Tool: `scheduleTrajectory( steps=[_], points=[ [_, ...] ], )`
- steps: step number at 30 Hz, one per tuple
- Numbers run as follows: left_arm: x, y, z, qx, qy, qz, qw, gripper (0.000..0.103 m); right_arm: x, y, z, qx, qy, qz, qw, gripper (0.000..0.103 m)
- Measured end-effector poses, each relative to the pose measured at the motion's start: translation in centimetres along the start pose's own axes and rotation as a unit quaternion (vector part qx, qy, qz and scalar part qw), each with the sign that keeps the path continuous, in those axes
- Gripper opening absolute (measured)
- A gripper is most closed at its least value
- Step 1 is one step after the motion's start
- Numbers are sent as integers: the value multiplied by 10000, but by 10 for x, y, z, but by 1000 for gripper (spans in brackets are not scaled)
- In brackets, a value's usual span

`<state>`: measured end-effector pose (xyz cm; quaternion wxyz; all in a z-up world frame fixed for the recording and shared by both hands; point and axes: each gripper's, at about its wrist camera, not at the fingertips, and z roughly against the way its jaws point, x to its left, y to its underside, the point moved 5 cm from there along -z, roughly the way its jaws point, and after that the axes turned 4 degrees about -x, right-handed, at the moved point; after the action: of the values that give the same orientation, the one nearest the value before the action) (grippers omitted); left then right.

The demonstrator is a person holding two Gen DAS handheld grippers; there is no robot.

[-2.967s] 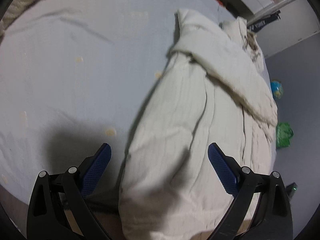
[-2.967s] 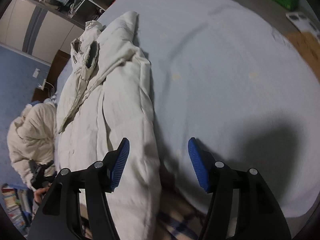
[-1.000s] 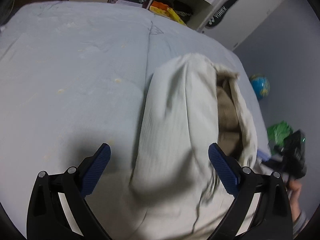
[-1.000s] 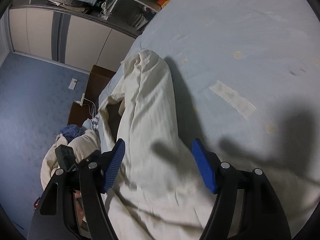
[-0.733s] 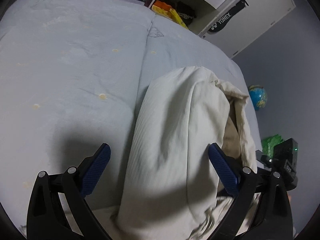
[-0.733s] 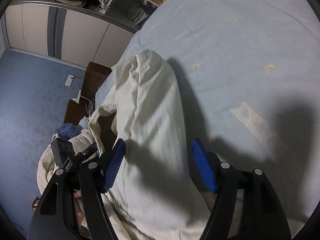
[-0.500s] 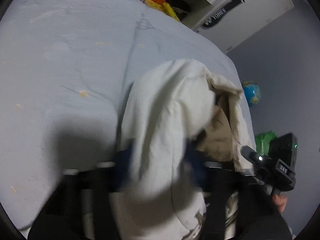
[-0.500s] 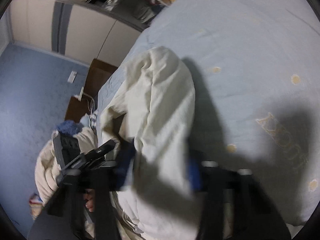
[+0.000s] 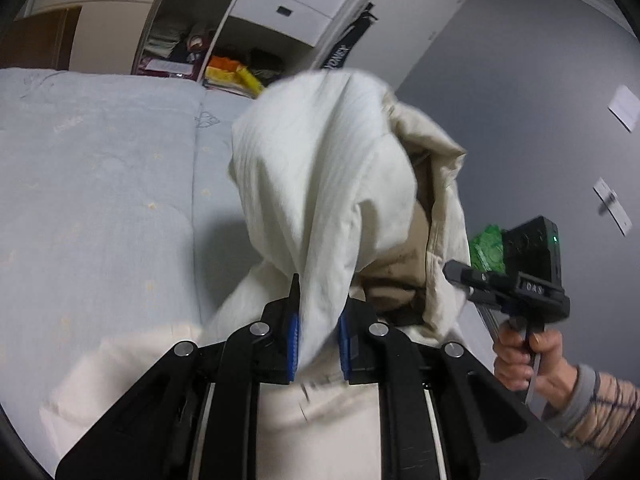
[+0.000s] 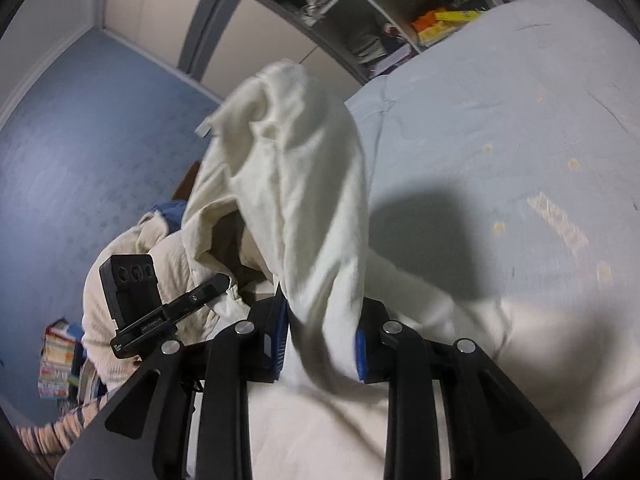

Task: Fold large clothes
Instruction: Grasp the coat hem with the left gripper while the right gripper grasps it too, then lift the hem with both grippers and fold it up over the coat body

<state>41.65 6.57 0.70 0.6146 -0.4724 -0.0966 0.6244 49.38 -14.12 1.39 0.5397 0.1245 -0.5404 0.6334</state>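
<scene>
Both grippers are biting into the cream garment (image 9: 320, 168) right now. From the left wrist view, the left gripper (image 9: 318, 338) has its blue pads (image 9: 293, 340) pinching a gathered fold of the cloth, jaws closing on it, and the fabric rises from the pinch toward twelve o'clock in a tall hump. Over at three o'clock, the right gripper's body (image 9: 524, 276) shows with a green light lit, a hand (image 9: 528, 354) in a striped sleeve (image 9: 596, 404) wrapped round its handle.

Switch to the right wrist view: the right gripper (image 10: 320, 344) clamps a thick bunch of the same garment (image 10: 296, 168), jaws closing, cloth squeezed between the pads. Left gripper's body (image 10: 136, 292) sits at nine o'clock.

Pale blue bed (image 9: 100, 184) spreads out from nine to eleven o'clock under the lifted cloth; the lower part of the garment seems to rest on it, though blur makes that hard to call. Open wardrobe shelves (image 9: 224, 32) stand at twelve.
</scene>
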Motion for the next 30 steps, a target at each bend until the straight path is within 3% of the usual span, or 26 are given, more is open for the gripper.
scheduleTrajectory(
  steps=[7, 14, 18, 24, 28, 30],
  points=[
    [-24, 73, 45, 136, -135, -241, 9995, 16, 21, 76, 42, 49, 88, 491, 9987, 26],
    [-34, 141, 66, 190, -448, -464, 9977, 18, 22, 144, 70, 218, 703, 794, 9941, 33],
    [-35, 160, 73, 117, -504, -408, 9978, 18, 20, 163, 96, 238, 1073, 927, 9896, 36],
    [-37, 169, 80, 49, -561, -351, 9978, 18, 24, 179, 148, 166, 1183, 924, 9885, 43],
    [-41, 175, 93, 55, -595, -316, 9977, 19, 29, 171, 179, -160, 1224, 723, 9897, 44],
    [-35, 171, 88, 81, -635, -297, 9975, 19, 45, 156, 186, -388, 1019, 651, 9919, 46]
  ],
)
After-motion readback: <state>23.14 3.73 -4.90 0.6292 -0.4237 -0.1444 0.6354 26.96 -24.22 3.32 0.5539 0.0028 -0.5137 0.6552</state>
